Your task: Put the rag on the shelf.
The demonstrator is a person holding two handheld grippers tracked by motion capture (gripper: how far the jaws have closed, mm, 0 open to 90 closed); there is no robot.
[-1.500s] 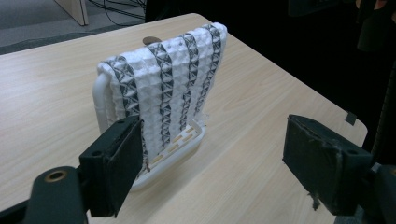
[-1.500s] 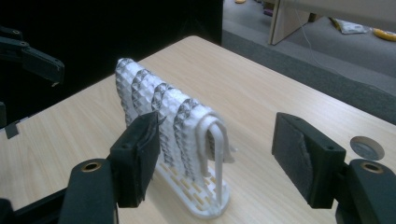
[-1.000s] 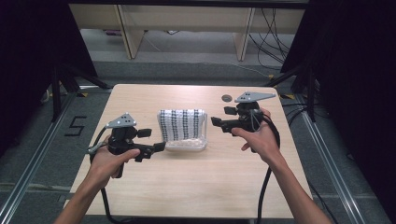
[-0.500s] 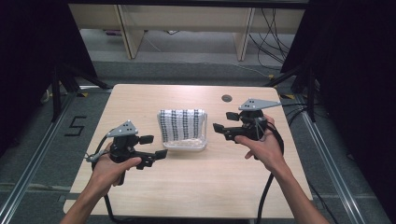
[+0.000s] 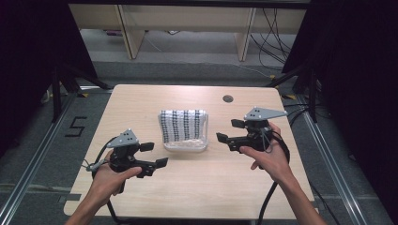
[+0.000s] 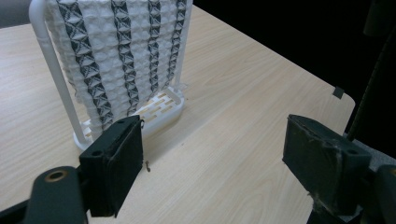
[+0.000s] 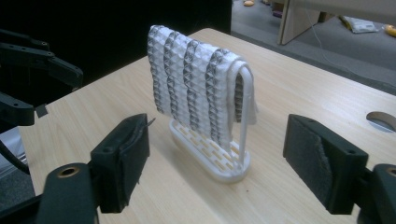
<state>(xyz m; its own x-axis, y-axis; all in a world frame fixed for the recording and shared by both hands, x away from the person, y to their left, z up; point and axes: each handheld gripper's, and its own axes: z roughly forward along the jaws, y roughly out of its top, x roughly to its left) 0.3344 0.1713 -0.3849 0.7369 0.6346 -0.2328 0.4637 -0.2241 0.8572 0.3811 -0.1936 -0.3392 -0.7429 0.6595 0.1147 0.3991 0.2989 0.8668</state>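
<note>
Two grippers are in play, one in each of the person's hands, and both have their jaws spread wide with nothing between them. One towel, white with dark chequered stripes, hangs folded over one small white rack that stands upright on the one wooden table. Seen from above, the left gripper sits just beside the rack's near left corner, its jaws pointing toward the rack's base but apart from it. The right gripper is on the other side, near the rack's right end, also not touching. In the left gripper view the towel lies ahead and to the left of the left gripper, draped between two white uprights, with the slotted base of the rack just beyond the left jaw; four dark stripes can be counted on the face of the cloth there. In the right gripper view the towel and rack stand straight ahead of the right gripper, centred in the gap between the jaws but farther off. One round dark grommet is set in the table well beyond the right gripper's fingertips.
</note>
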